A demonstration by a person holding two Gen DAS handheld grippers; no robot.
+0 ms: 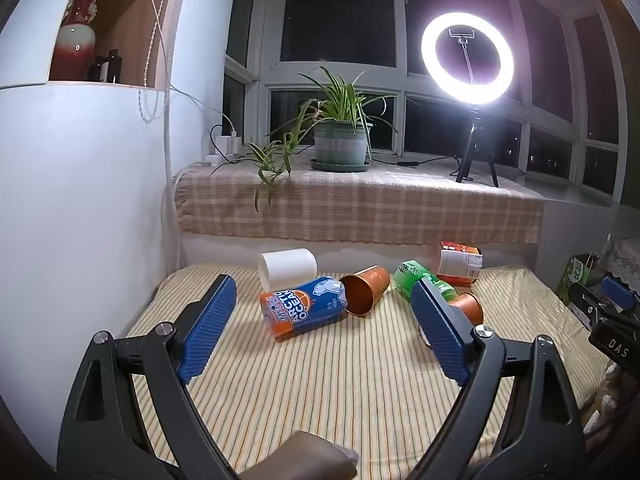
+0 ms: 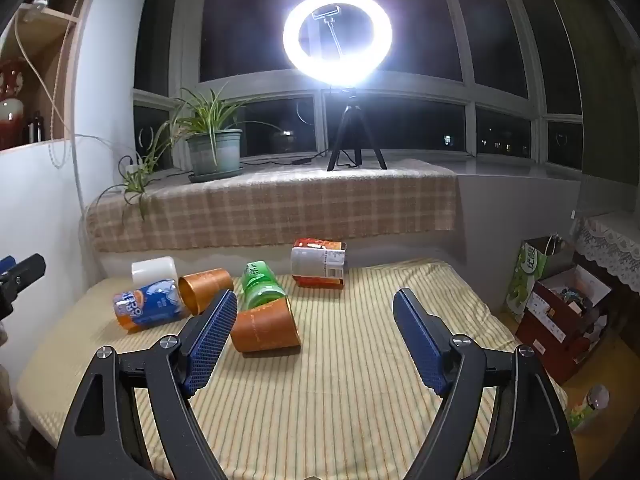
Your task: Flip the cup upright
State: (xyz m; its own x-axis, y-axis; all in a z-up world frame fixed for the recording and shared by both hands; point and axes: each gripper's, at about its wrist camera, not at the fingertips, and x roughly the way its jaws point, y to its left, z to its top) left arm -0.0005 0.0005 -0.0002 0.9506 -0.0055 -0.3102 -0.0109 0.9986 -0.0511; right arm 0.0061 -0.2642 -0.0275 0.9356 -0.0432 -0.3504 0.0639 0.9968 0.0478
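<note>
Right wrist view: the right claw [image 2: 314, 330] hangs spread wide above the striped surface [image 2: 360, 380], pinching nothing. A copper-orange cup [image 2: 266, 330] lies on its side just ahead of the left finger [image 2: 208, 344], its wall close beside that pad but not between the fingers; whether they touch cannot be told. A second orange cup [image 2: 204, 286] lies on its side farther back and to the left, its open mouth facing the camera. Beside it to the left lies a blue-and-orange can [image 2: 150, 308], and behind that a white roll [image 2: 154, 270]. A green can [image 2: 262, 284] lies directly behind the near cup, seemingly touching it. A red-and-white carton [image 2: 318, 264] lies on its side at the back edge of the surface.

In the left wrist view, the left claw [image 1: 322, 330] is likewise spread and empty. Between its fingers, farther ahead, lie the blue-and-orange can [image 1: 302, 308] and the open-mouthed orange cup [image 1: 366, 288], pressed close together. The other cup [image 1: 468, 306] peeks out from behind the right finger [image 1: 438, 332], largely hidden by it. A potted plant [image 1: 340, 140] and a lit ring light [image 1: 467, 58] stand on the windowsill behind.
</note>
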